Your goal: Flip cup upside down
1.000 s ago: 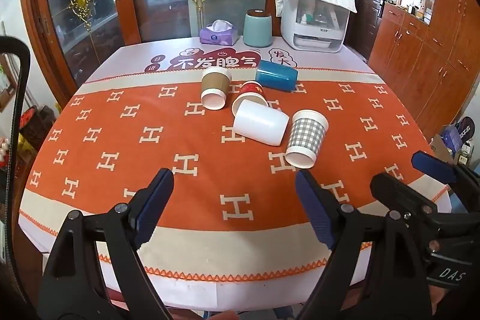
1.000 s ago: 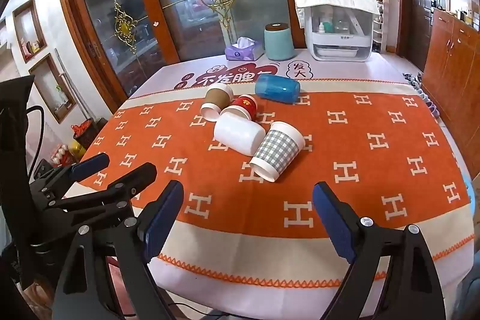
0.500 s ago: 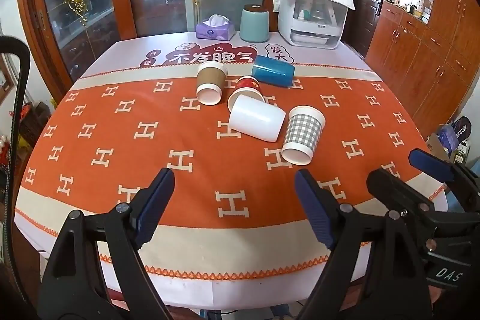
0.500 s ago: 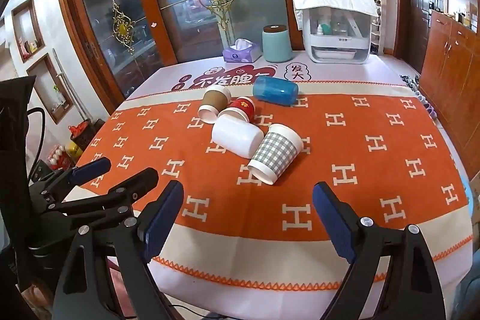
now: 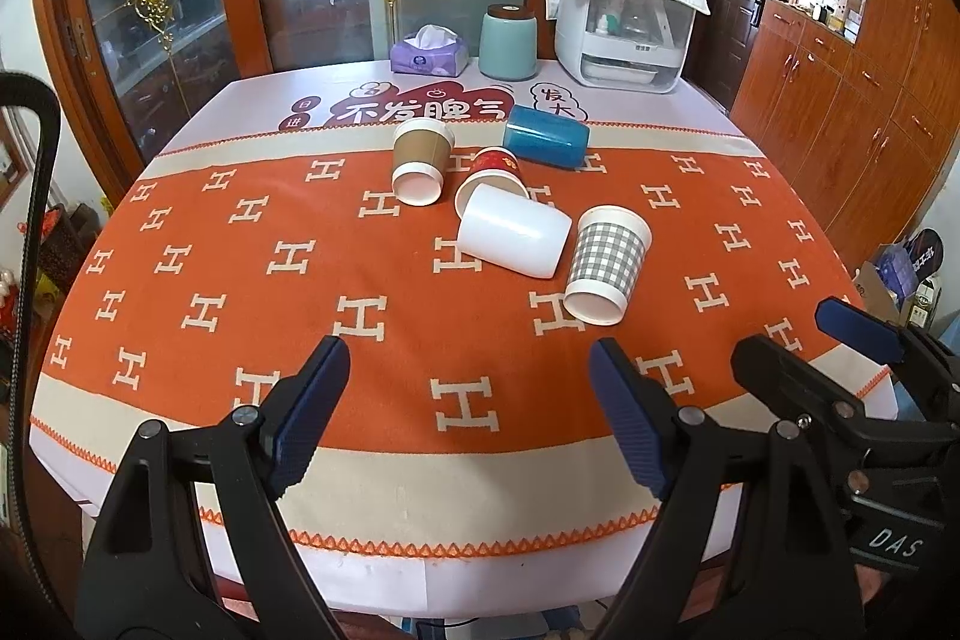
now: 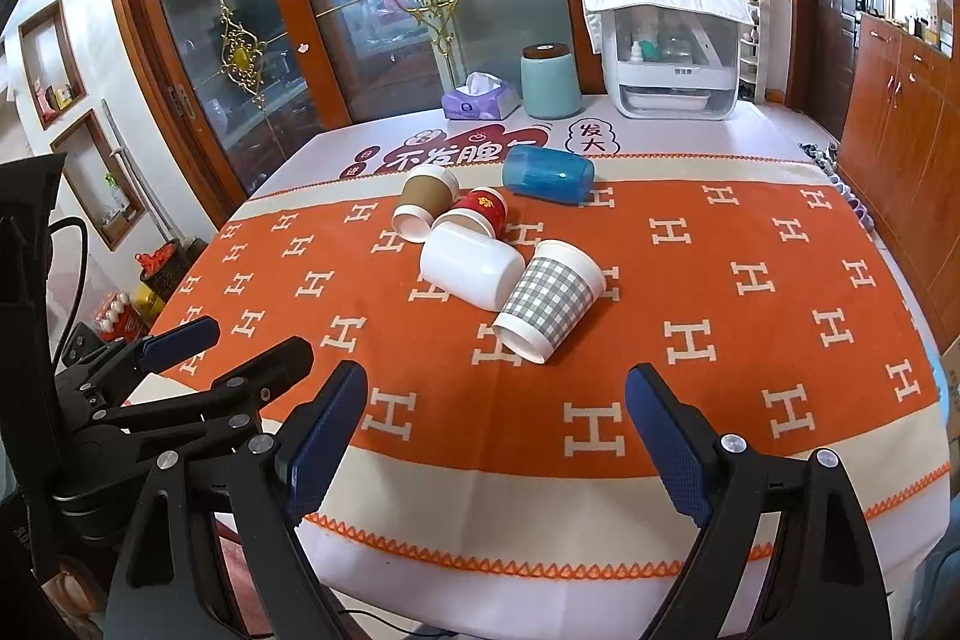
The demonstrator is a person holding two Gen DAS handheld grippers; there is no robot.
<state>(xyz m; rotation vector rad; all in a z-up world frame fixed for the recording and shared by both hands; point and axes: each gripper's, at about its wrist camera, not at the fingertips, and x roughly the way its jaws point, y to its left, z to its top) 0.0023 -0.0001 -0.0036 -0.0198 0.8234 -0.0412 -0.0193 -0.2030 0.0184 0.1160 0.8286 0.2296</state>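
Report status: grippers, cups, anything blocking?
Left gripper and right gripper open, empty, short of the cups. Five cups on their sides; checked cup nearest, touching white cup. Approach unobstructed.

Five cups lie on their sides in a loose cluster on the tabletop. The checked cup [image 5: 607, 264] is nearest, grey-and-white, its closed white base toward the camera. The white cup [image 5: 515, 238] lies crosswise just beside it. Behind, the red cup [image 5: 493, 172] rests against the white one. The brown cup [image 5: 421, 154] lies to the left, white base forward. The blue cup [image 5: 546, 143] lies farthest back, crosswise.
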